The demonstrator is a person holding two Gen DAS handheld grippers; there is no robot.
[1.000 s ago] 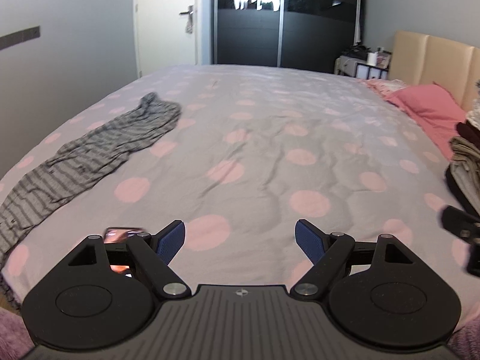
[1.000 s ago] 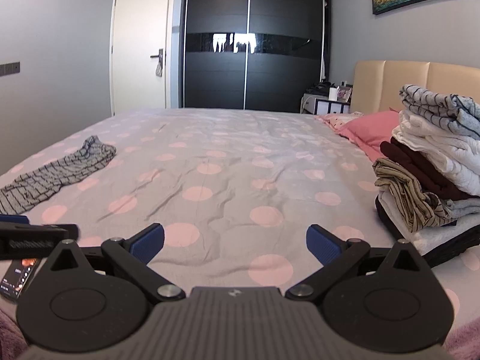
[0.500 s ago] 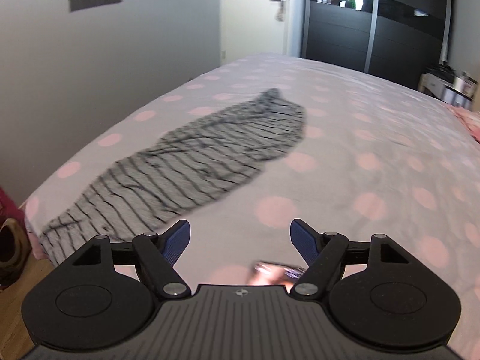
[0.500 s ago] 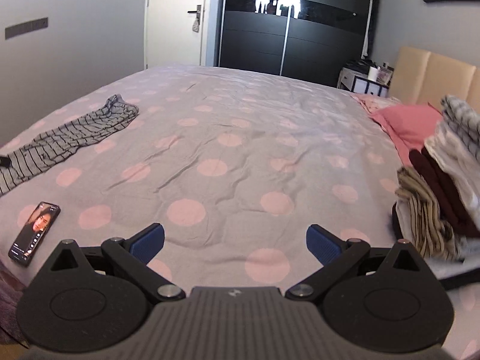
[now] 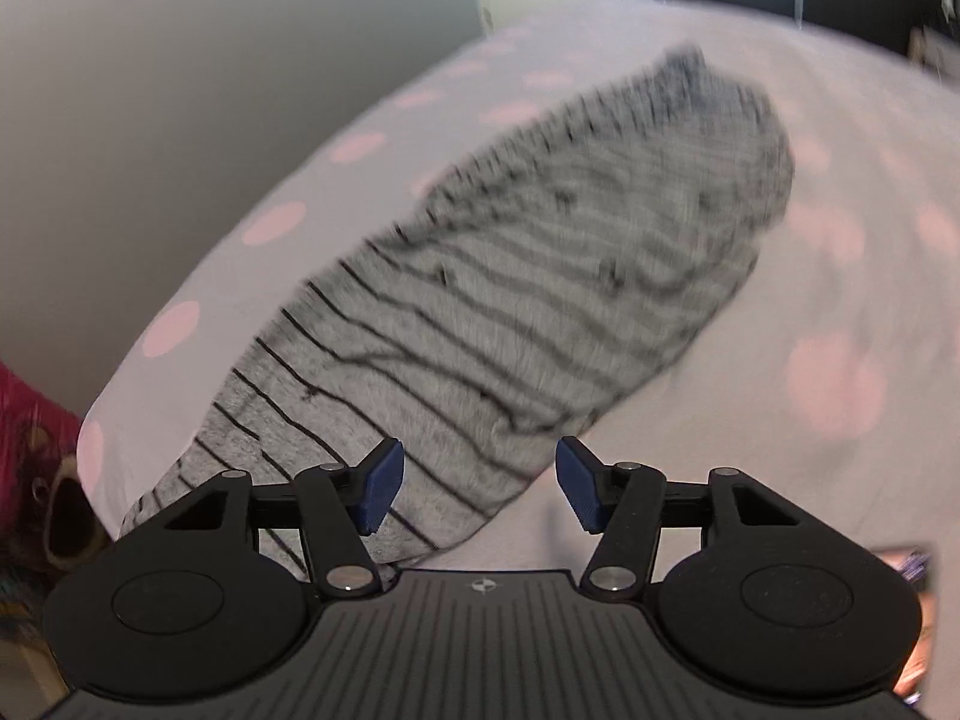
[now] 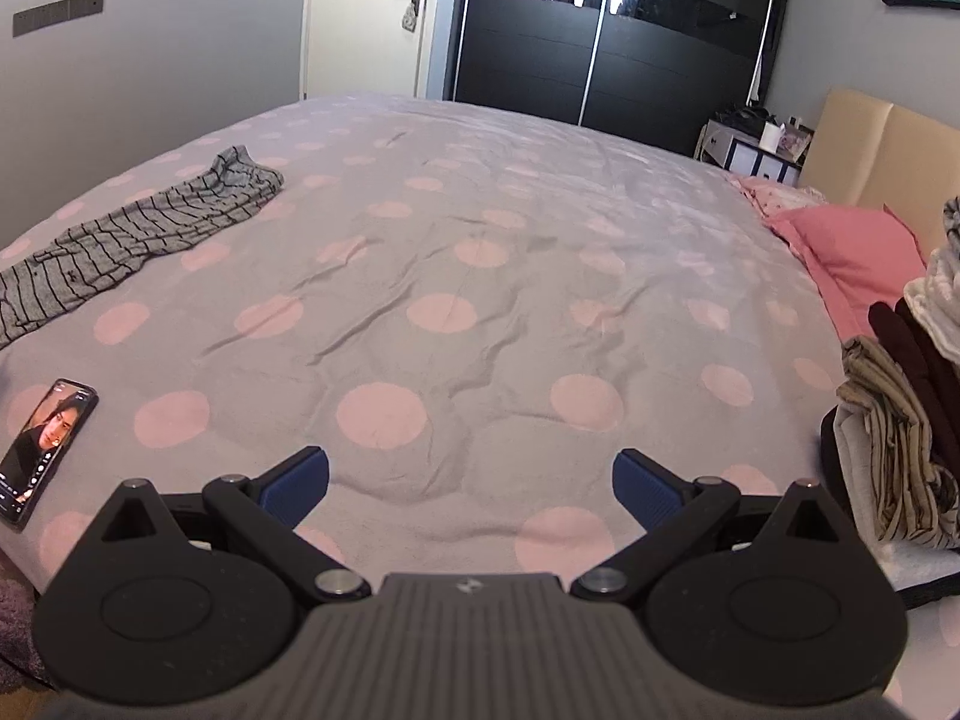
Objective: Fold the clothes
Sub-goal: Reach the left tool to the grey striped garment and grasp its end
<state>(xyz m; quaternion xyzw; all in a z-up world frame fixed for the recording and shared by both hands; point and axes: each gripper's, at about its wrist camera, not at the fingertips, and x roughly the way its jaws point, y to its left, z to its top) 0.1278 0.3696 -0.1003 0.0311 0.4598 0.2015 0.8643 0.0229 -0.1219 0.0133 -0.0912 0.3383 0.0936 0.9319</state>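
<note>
A grey garment with thin black stripes (image 5: 540, 276) lies stretched out along the left side of the bed (image 5: 840, 276). It also shows in the right wrist view (image 6: 138, 234) at far left. My left gripper (image 5: 479, 492) is open and hovers just over the garment's near end, empty. My right gripper (image 6: 471, 483) is open and empty above the middle of the bed's front edge, far from the garment. The left wrist view is blurred.
A phone (image 6: 45, 447) with a lit screen lies near the bed's front left corner. A stack of folded clothes (image 6: 906, 420) stands at the right edge. A pink pillow (image 6: 852, 252) and headboard are at far right. A wall is beyond the bed's left edge.
My left gripper has swung left and moved in close over the striped garment's near end. My right gripper has risen a little and stays open.
</note>
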